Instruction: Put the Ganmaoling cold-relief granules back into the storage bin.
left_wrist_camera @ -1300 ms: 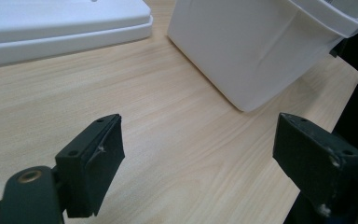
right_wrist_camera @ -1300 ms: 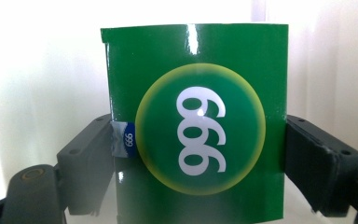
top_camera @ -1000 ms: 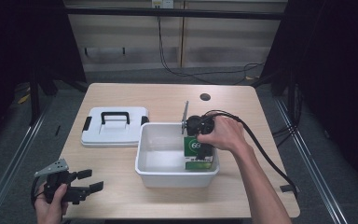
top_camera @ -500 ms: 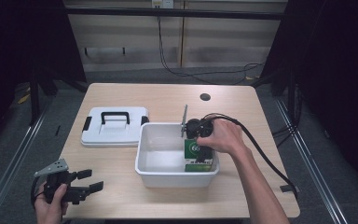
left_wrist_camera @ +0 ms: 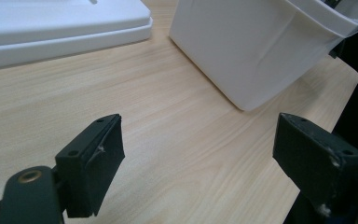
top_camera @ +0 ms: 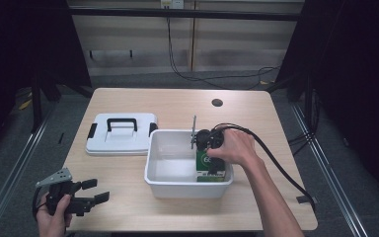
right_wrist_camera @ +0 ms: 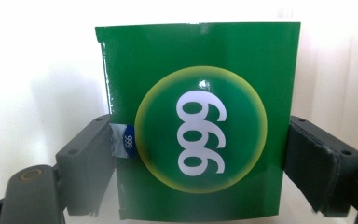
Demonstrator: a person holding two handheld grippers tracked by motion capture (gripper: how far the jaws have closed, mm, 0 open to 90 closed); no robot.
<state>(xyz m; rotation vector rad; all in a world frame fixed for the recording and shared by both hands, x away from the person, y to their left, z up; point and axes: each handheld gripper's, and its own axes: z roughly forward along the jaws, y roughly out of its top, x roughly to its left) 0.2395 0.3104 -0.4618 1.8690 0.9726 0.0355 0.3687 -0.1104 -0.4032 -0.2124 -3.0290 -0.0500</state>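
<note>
**Green box going into the bin**

Right gripper [top_camera: 208,148] is down inside the white bin [top_camera: 160,180], at its right end. Jaws closed on the sides of the green box [right_wrist_camera: 198,126] marked 999, held upright. Whether the box rests on the bin floor I cannot tell.

Left gripper [top_camera: 93,191] idles low at the bench [top_camera: 177,103] front-left corner, jaws wide apart, holding nothing. Lid [top_camera: 121,133] lies beside the bin.

Step judged: placing. Next: settle the box, spread the jaws, lift straight out clear of the wall.

Surfaces on the bench

The green box [right_wrist_camera: 198,126] looks like glossy printed card; the white bin [top_camera: 172,180] is smooth plastic; the table [left_wrist_camera: 168,140] is matt pale wood grain.
</note>
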